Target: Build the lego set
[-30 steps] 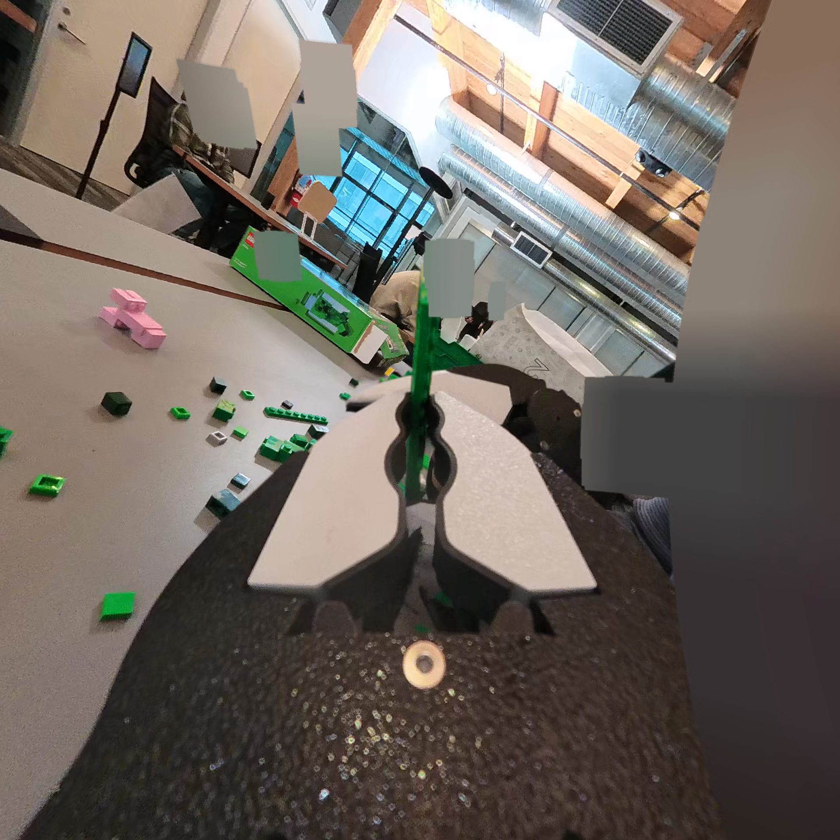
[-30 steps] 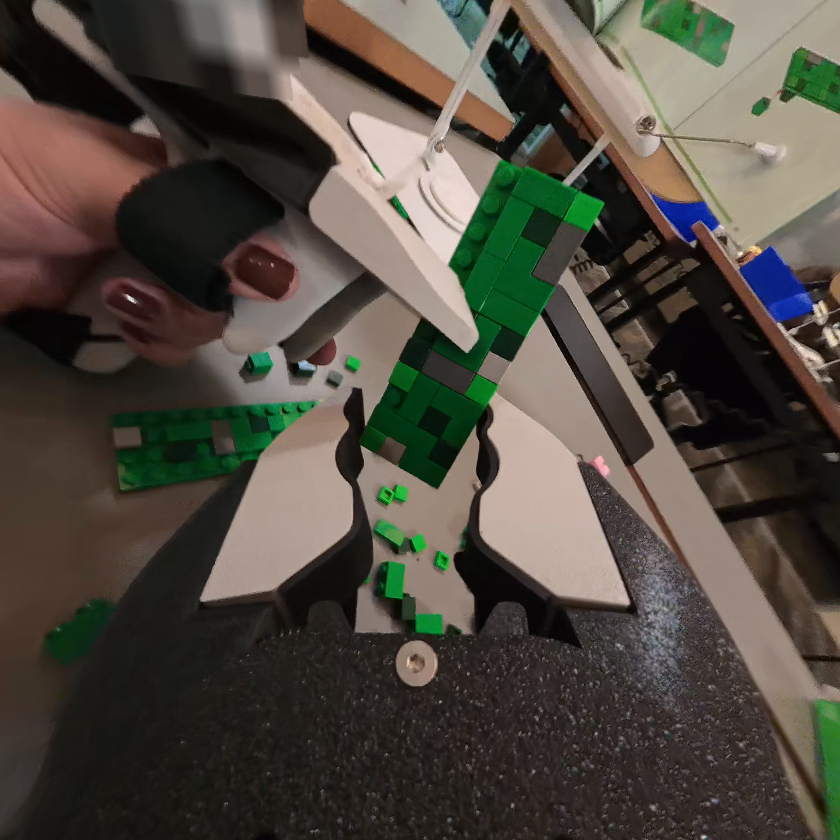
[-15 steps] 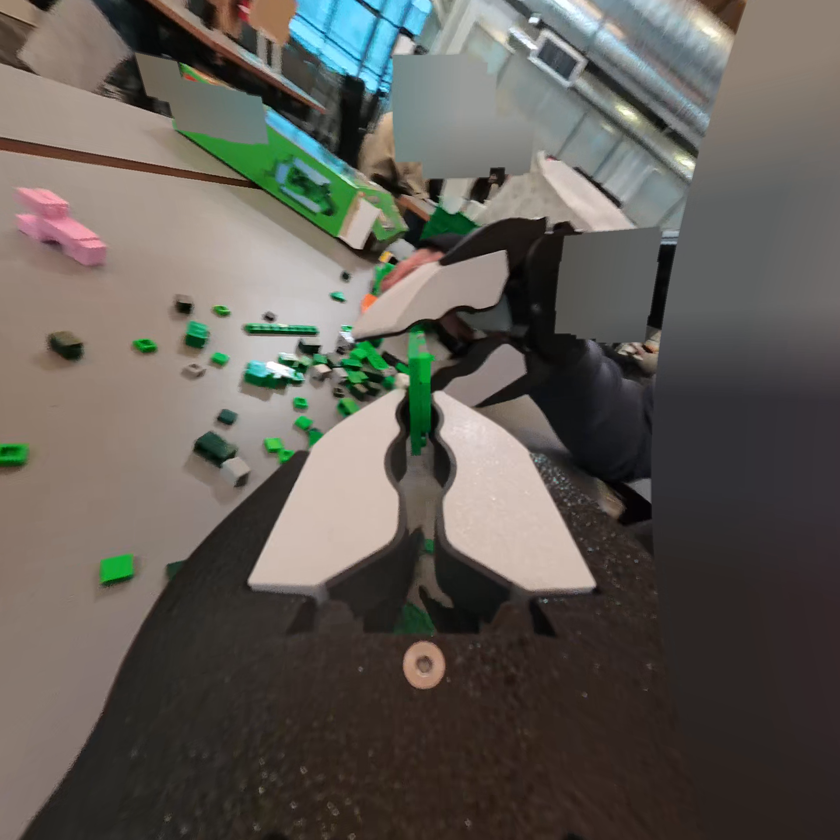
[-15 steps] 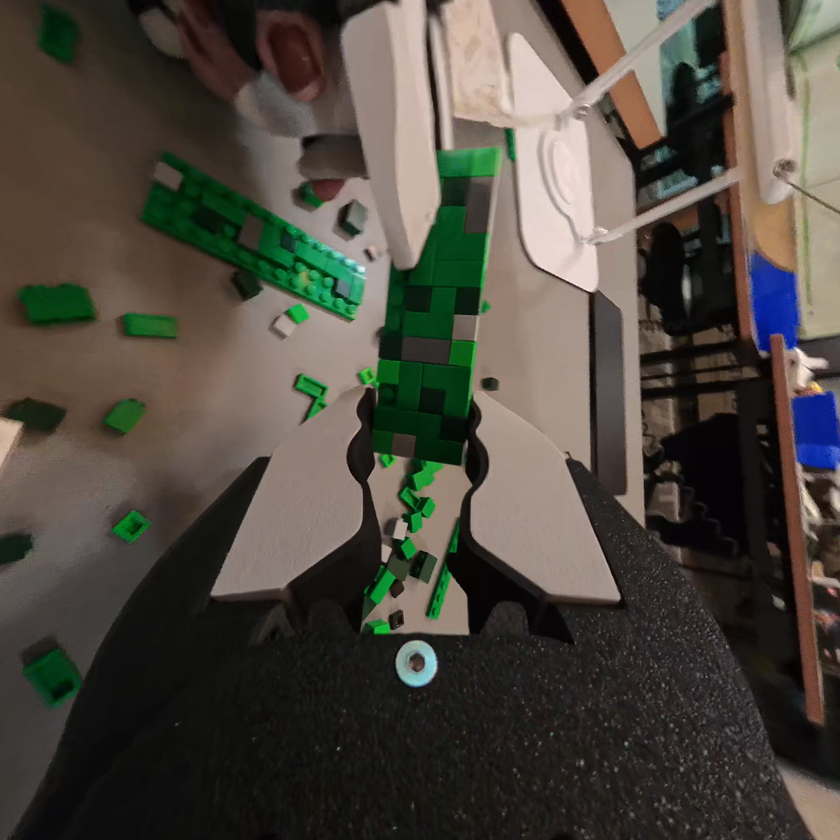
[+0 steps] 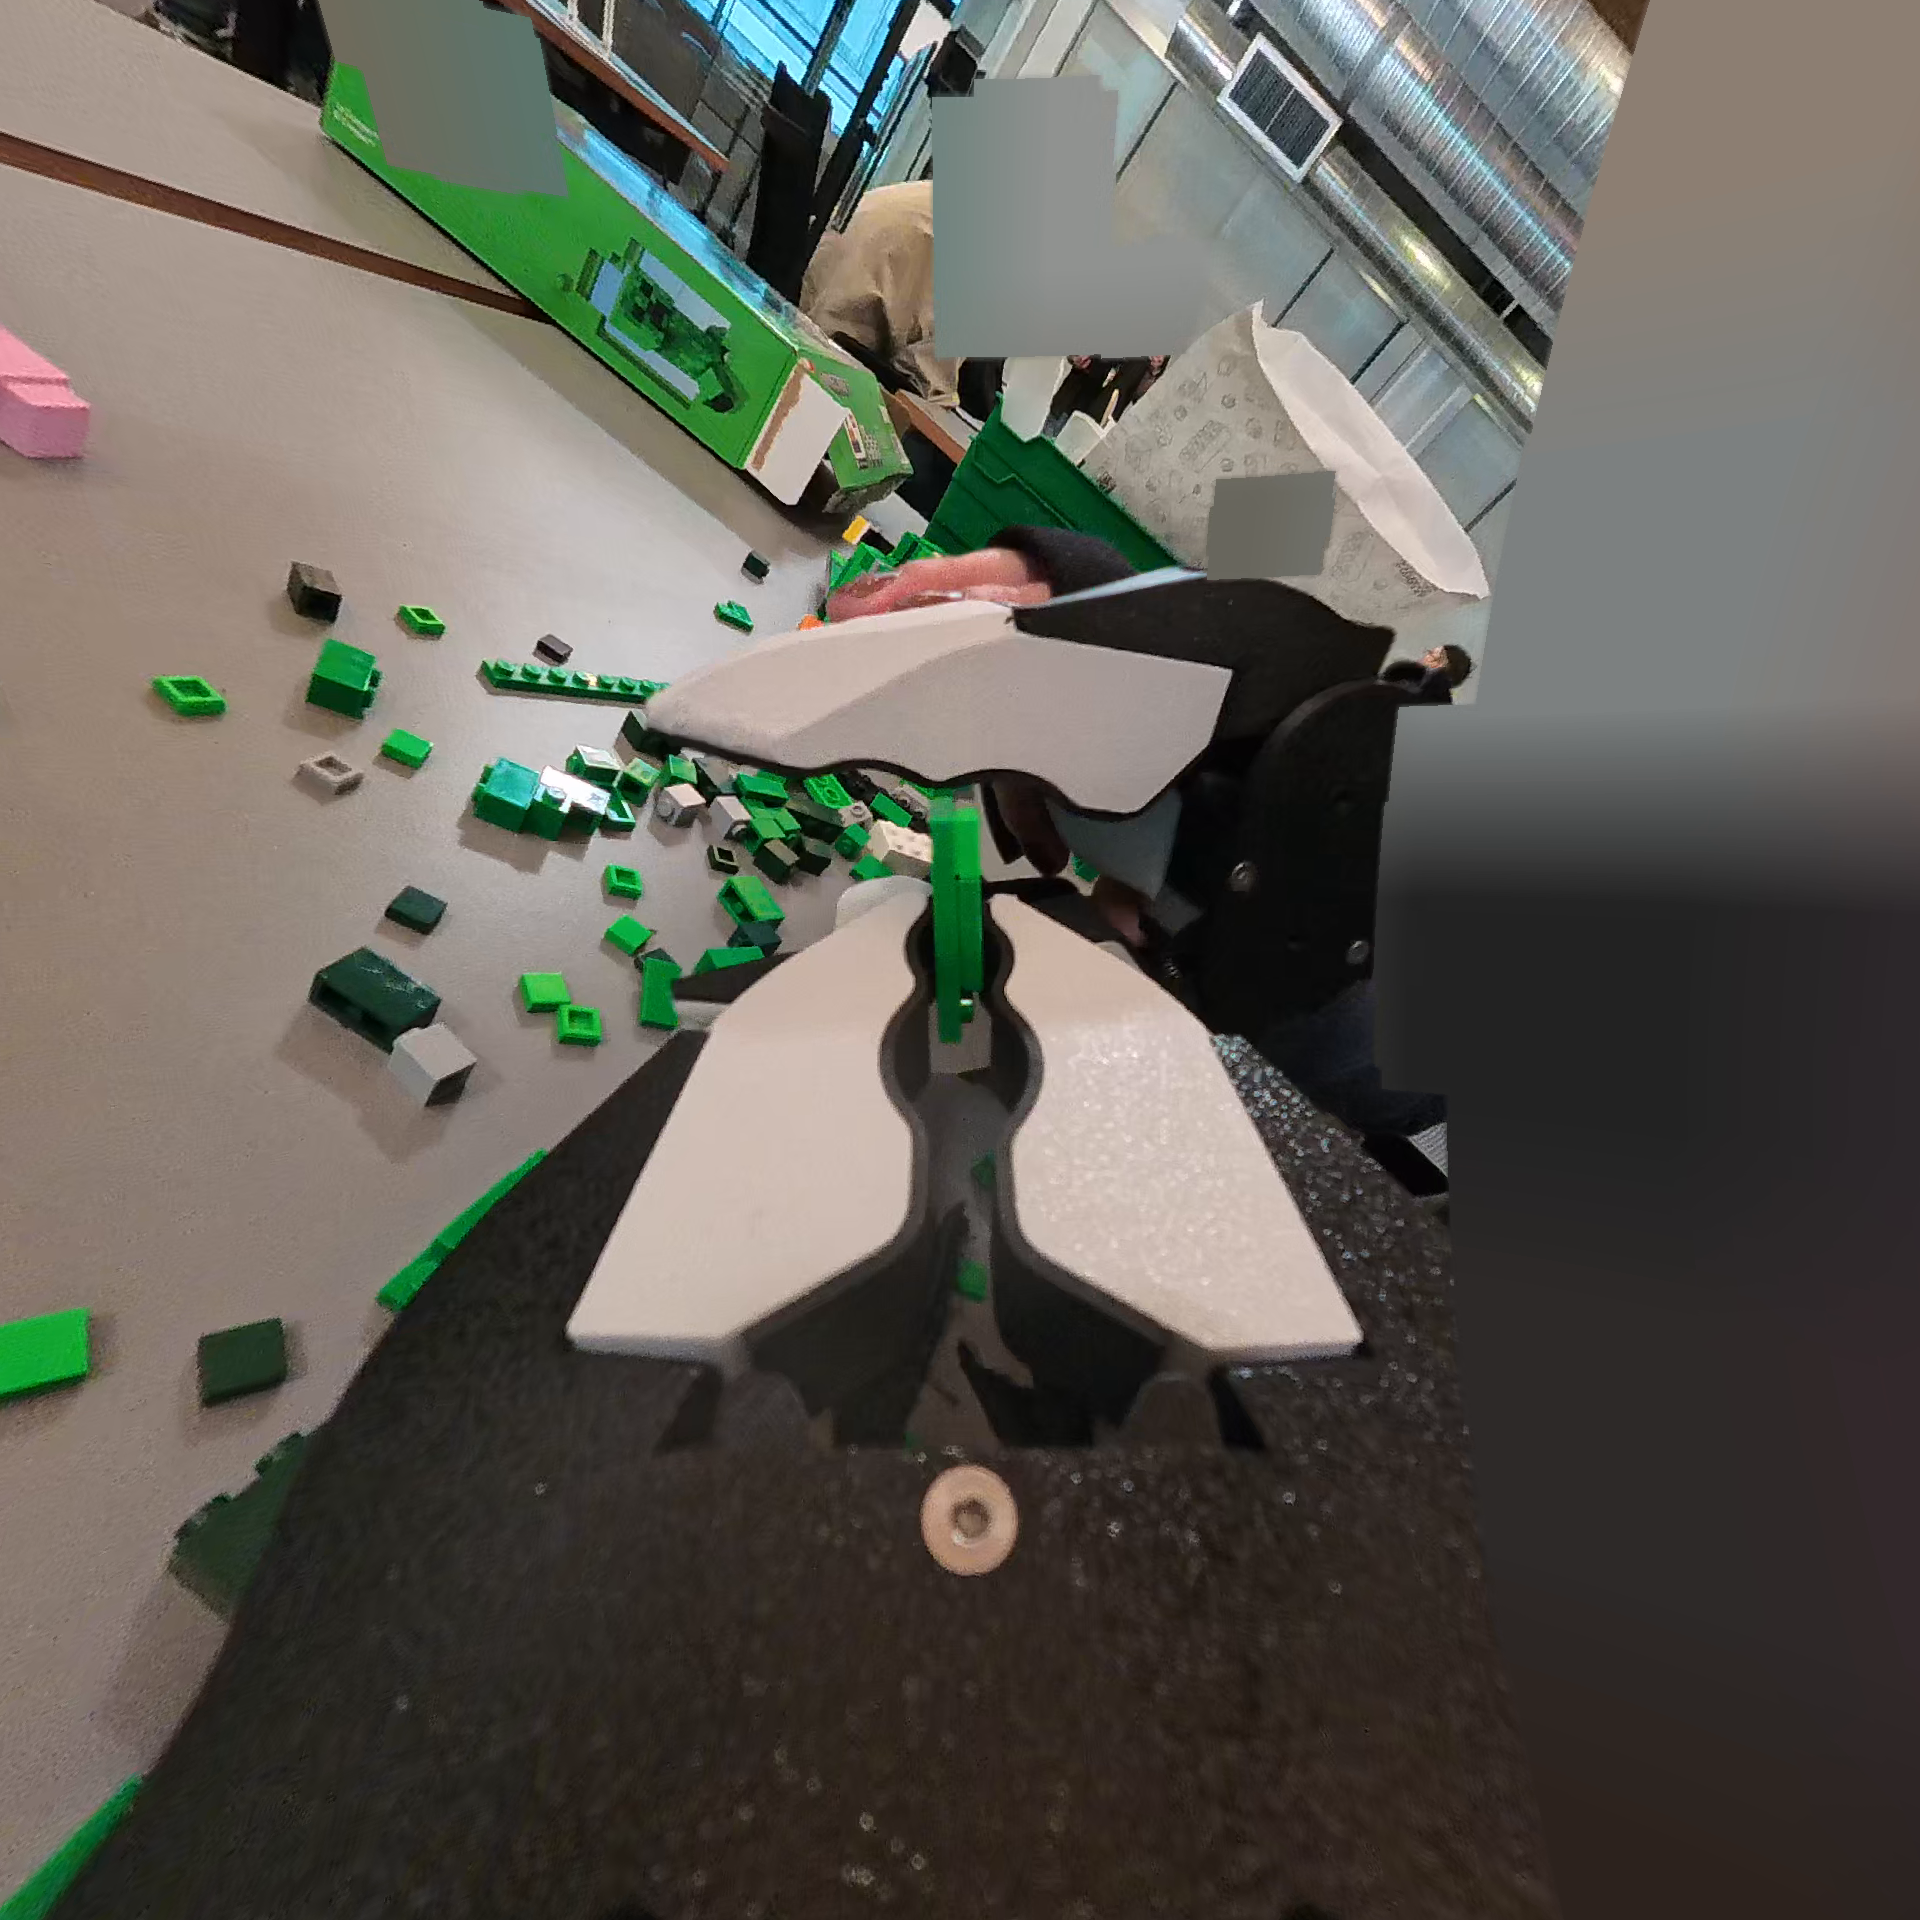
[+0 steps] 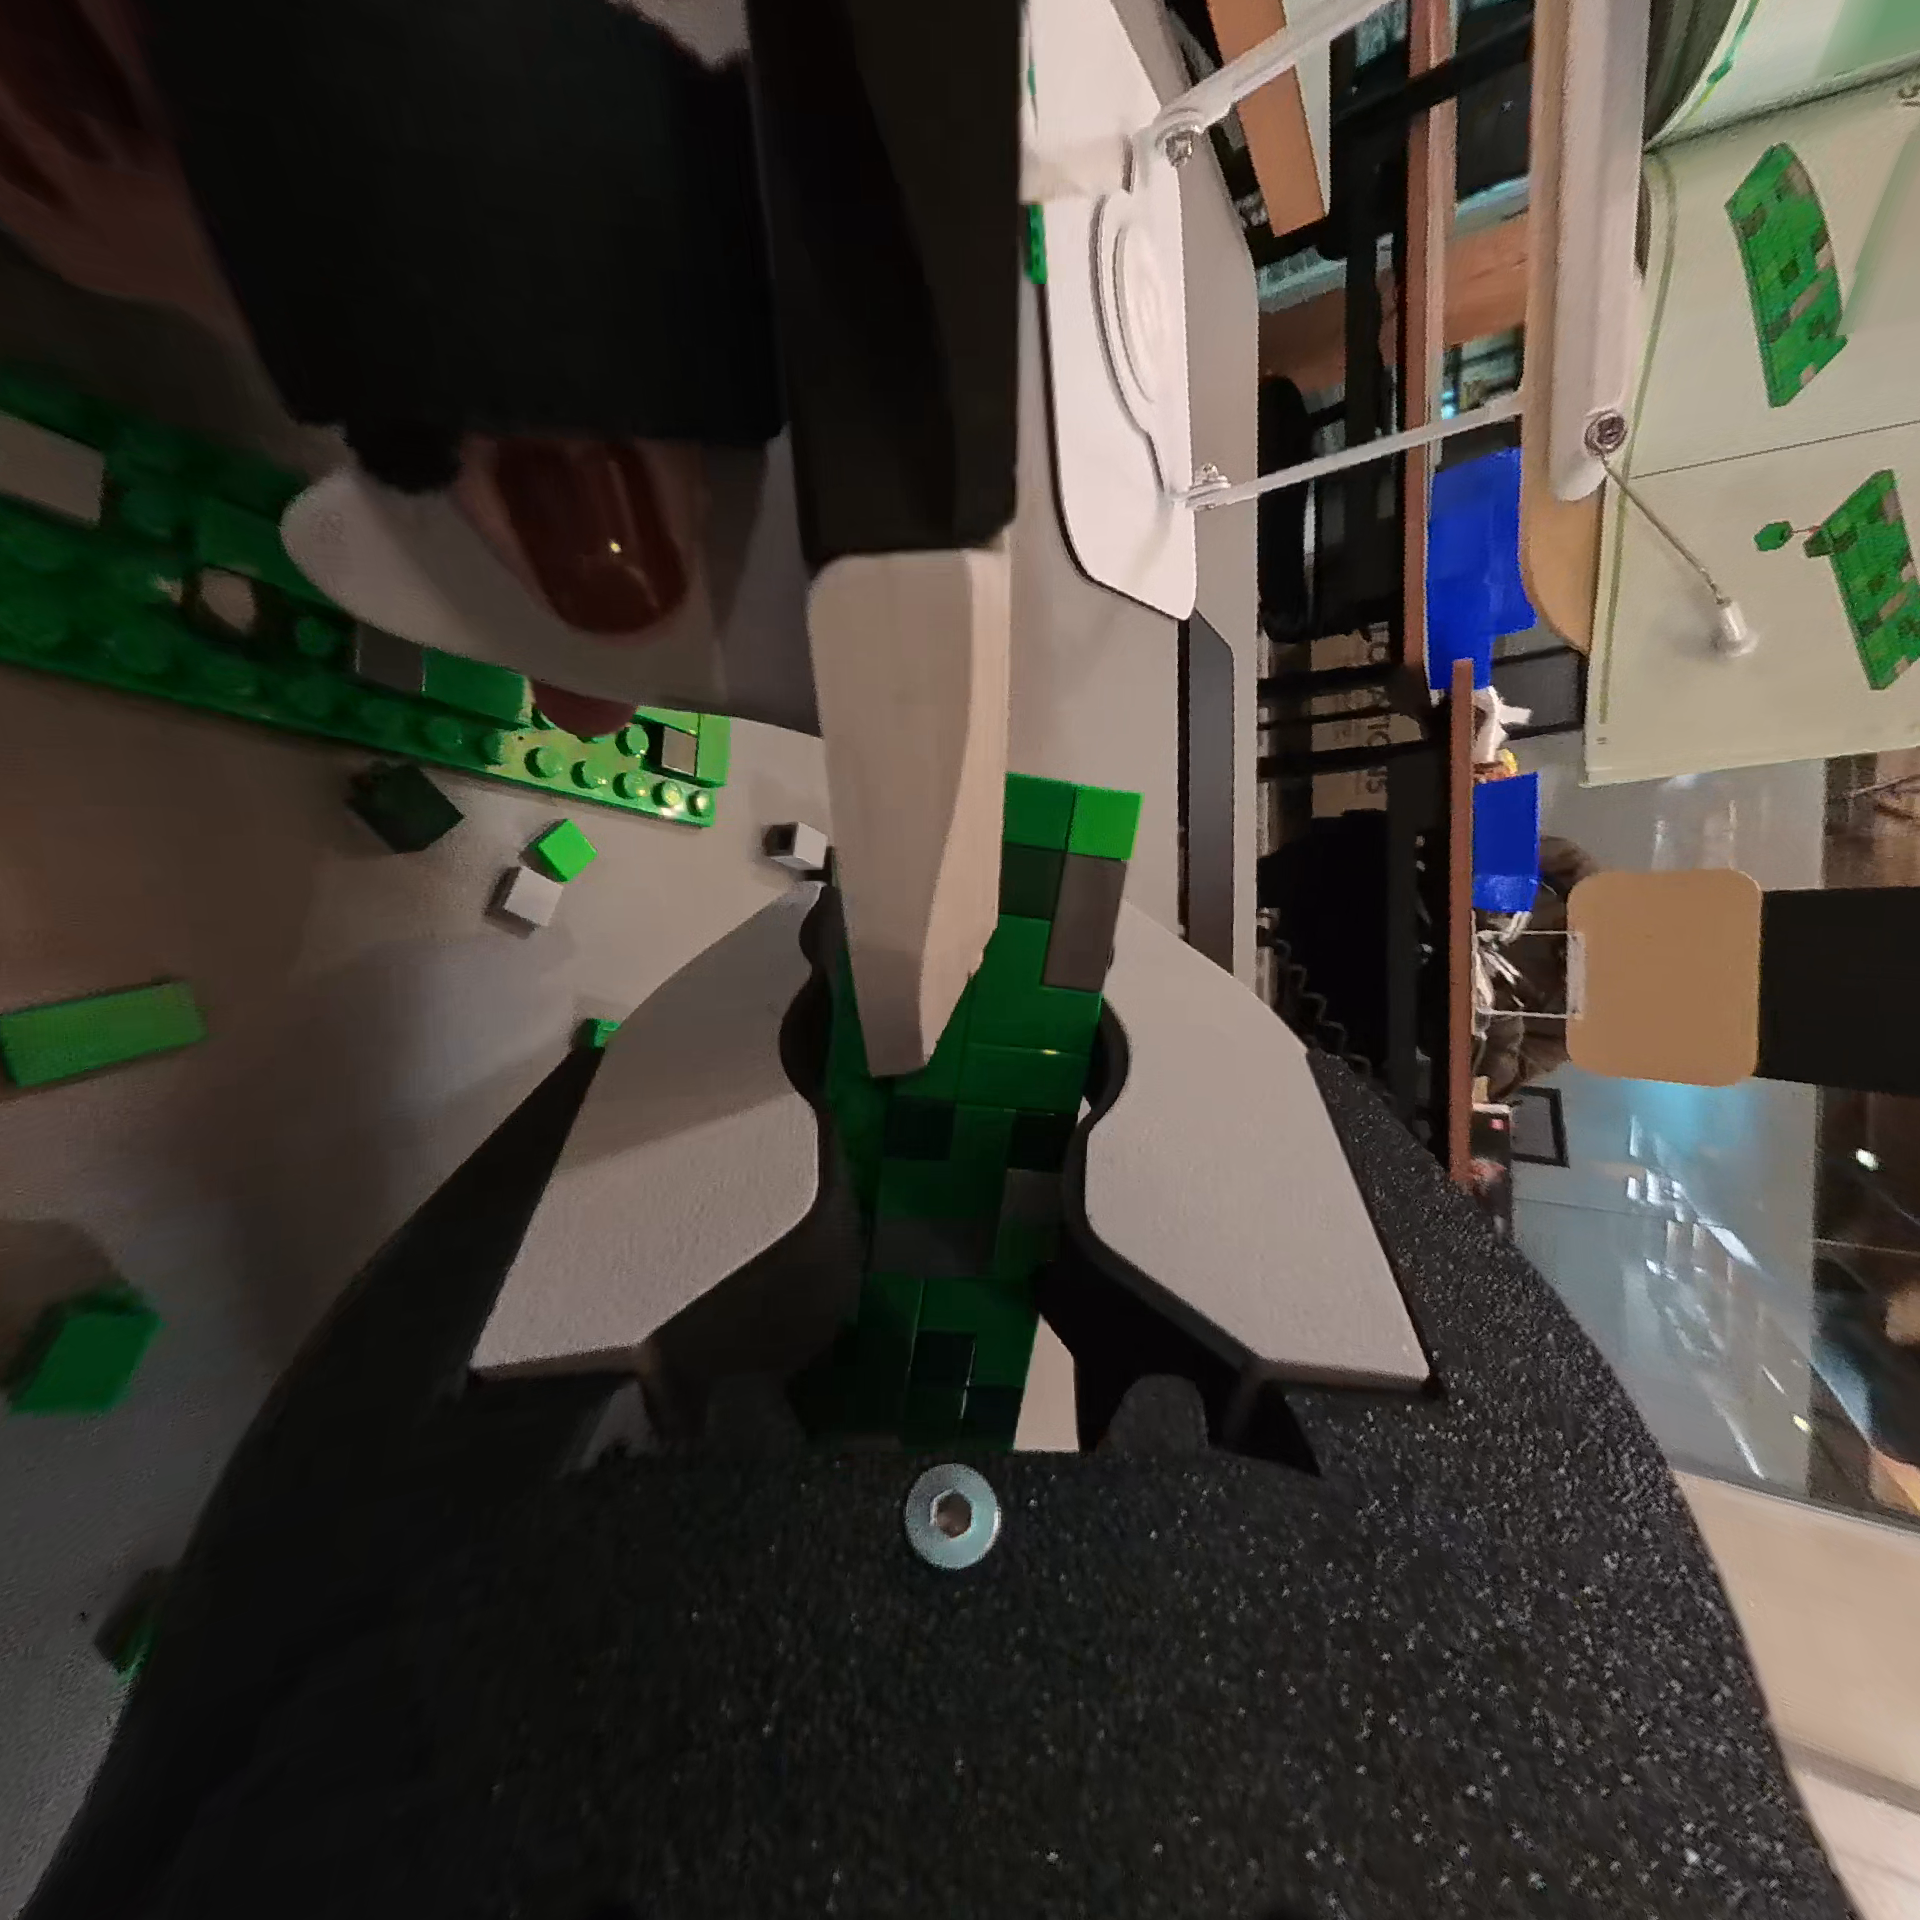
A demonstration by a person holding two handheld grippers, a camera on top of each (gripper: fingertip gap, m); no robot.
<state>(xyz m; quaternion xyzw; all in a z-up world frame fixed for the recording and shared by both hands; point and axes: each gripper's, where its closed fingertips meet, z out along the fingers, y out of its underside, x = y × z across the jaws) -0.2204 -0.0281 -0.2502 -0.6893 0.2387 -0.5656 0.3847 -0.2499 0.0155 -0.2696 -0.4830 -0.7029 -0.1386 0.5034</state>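
The left gripper (image 5: 951, 940) is clamped narrow on the edge of a tiled green panel (image 6: 977, 1174), which from its own camera shows only as a thin upright green strip pinched at the fingertips. In the right wrist view the same panel lies lengthwise between the right gripper (image 6: 956, 1049) fingers, its flat mosaic face toward that camera and its near end deep in the throat; the fingers stand at about the panel's width, but whether they press on it I cannot tell. One white finger of the left gripper overlaps the panel's left face there. Judgement: an edge grip by one tool leaves the broad sides free for the other, suggesting a handover or regrip. Loose green bricks (image 5: 758, 810) lie scattered on the grey table (image 5: 208, 935) ahead-left of the left gripper; a studded green plate (image 6: 416, 707) lies beyond the right gripper's left finger.
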